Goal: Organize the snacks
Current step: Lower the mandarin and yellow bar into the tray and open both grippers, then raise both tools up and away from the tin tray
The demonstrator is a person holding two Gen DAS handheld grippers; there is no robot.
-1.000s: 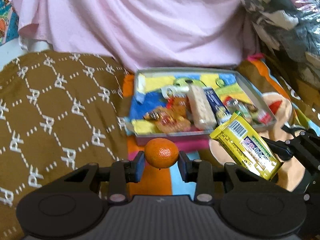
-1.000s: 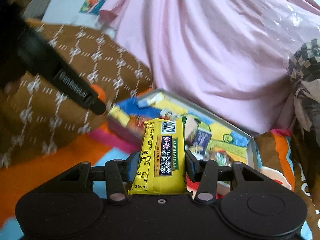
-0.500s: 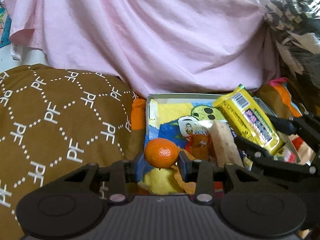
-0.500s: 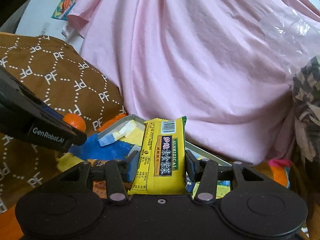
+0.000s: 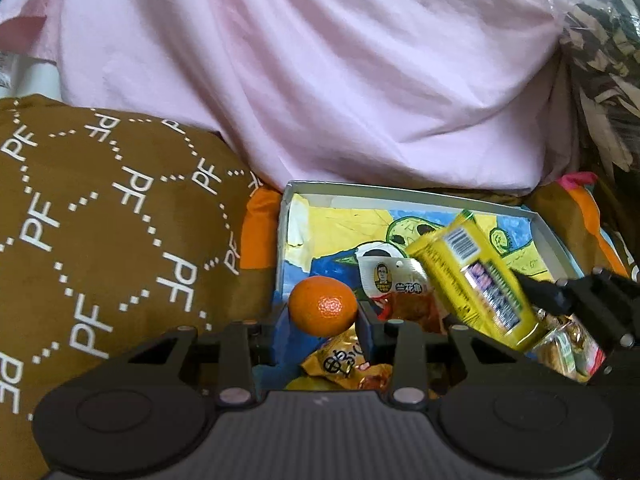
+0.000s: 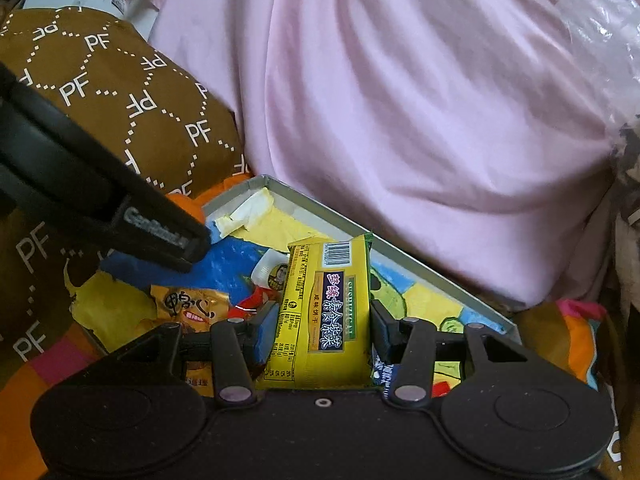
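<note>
Pinching a small orange (image 5: 323,306) between the jaws of the left gripper (image 5: 323,320), gripped across the middle so the round fruit is not rolling out; hanging over the tray's near-left corner, at about 7 o'clock of the tray (image 5: 400,194). Clamping a yellow biscuit packet (image 6: 326,312) by its long edges in the jaws of the right gripper (image 6: 325,330), barcode end pointing forward and up, probably so the flat pack can be slid in lengthwise. Seen from the left wrist view, tilting over the tray's right half, toward 3 o'clock.

Holding both items above the tray rather than resting in it, by the look of things; contact with what lies beneath cannot be told.

Lying on a bed covering with a pink sheet (image 5: 340,80) heaped at 12 o'clock and a brown patterned cushion (image 5: 100,248) at 9 o'clock. Already containing, over a painted blue-and-yellow lining: a white sachet with a portrait (image 5: 390,278) near centre, an orange-brown snack pouch (image 6: 188,306) toward 6 o'clock, and more wrappers at 4 o'clock, too crowded to identify. Leaving the far strip along 12 o'clock mostly bare, seemingly the likeliest room for both.
</note>
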